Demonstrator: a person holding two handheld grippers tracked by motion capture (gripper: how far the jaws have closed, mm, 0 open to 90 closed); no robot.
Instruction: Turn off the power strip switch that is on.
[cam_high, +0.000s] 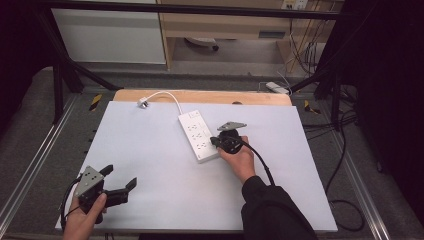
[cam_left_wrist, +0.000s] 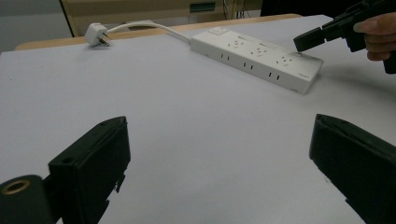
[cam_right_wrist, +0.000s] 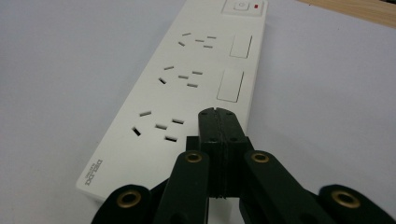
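With jaws pressed together, right gripper (cam_right_wrist: 217, 116) hovers over power strip (cam_high: 198, 135), likely to poke a switch; left gripper (cam_high: 120, 185) idles spread wide, empty.

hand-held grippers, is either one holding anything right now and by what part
Nothing is held. The right hand-held gripper is shut with nothing between its jaws, over the power strip. The left hand-held gripper is open over the bare table.

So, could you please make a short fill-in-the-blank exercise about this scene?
1. The right hand-held gripper, above the long white plastic power strip, has its jaws ____.
2. The left hand-held gripper has its jaws ____.
3. The white plug on the strip's cable lies ____ on the table.

Missing words: shut; open; unplugged
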